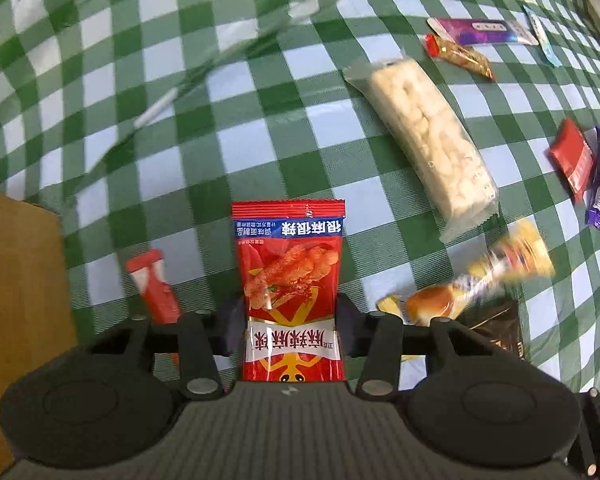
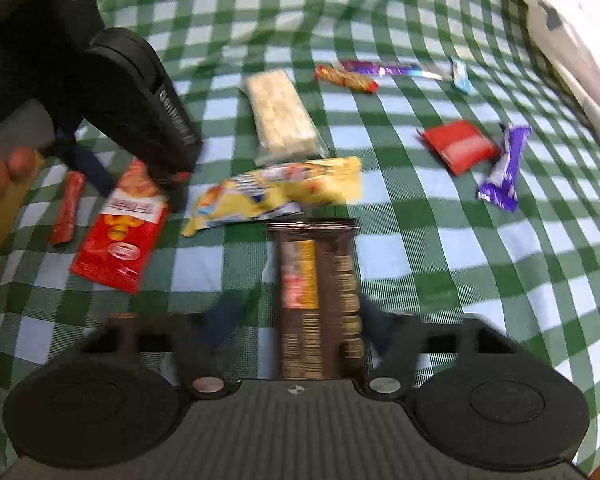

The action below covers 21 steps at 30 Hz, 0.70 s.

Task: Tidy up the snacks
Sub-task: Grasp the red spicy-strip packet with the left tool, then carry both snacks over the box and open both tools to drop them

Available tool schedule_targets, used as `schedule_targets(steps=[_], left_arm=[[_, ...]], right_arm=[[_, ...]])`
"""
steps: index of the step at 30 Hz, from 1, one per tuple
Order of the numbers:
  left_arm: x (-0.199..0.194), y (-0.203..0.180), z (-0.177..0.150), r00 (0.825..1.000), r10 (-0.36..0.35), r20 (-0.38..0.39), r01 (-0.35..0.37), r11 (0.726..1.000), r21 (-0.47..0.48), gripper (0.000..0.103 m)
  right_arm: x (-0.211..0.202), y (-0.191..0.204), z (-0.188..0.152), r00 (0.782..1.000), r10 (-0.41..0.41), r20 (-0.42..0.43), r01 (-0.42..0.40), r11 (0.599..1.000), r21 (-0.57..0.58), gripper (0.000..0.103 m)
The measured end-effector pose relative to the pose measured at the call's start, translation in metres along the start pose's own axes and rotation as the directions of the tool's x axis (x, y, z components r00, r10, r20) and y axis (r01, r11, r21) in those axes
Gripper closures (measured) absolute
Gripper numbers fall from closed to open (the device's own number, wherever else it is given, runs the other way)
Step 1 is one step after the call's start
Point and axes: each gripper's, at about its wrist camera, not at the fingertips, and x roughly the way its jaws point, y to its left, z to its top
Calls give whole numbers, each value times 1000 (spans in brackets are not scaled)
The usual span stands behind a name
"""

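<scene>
Red snack packet [image 1: 290, 280] between left gripper [image 1: 290, 320] fingers, on checked cloth [image 1: 220, 140].

Green-white checked tablecloth [image 1: 260, 92], rumpled; wooden surface [image 1: 16, 280] at edge.

The right gripper [image 2: 296, 312] points down at a green-and-white checked cloth [image 2: 440, 248]. Between its fingers lies a long dark brown biscuit packet with a yellow label [image 2: 320, 300]; the picture is blurred there, so I cannot tell if both pads press on it. Just beyond it lies a yellow plastic snack packet [image 2: 276, 192]. To the left, the other black gripper [image 2: 140, 108], held by a hand [image 2: 0, 172], stands over a flat red snack bag [image 2: 120, 236], beside a thin red stick packet [image 2: 66, 212]. Farther away lie a clear wrapped white rice bar [image 2: 280, 116], a red square packet [image 2: 458, 146] and a purple wrapped bar [image 2: 504, 168].
</scene>
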Motion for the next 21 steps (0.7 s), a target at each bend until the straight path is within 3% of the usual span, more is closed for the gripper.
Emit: schedule_targets(steps=[2, 6, 12, 17, 21], left_arm=[[-7, 6, -5, 1000, 10, 19, -10, 1000, -5, 52], [-42, 20, -17, 996, -42, 79, 43, 999, -15, 52], [-126, 44, -62, 975, -79, 209, 86, 996, -25, 52], [-199, 87, -117, 958, -52, 281, 84, 991, -102, 52], [-248, 132, -166, 948, 3, 319, 54, 984, -168, 52]], right_arm=[[-2, 2, 2, 1000, -2, 0, 2, 1000, -3, 62], [-17, -3, 2, 1000, 8, 22, -9, 999, 41, 62], [-64, -1, 11, 992, 31, 124, -43, 994, 96, 62], [-109, 40, 25, 969, 145, 200, -158, 986, 52, 62], [-147, 91, 34, 932, 281, 227, -285, 958, -17, 62]])
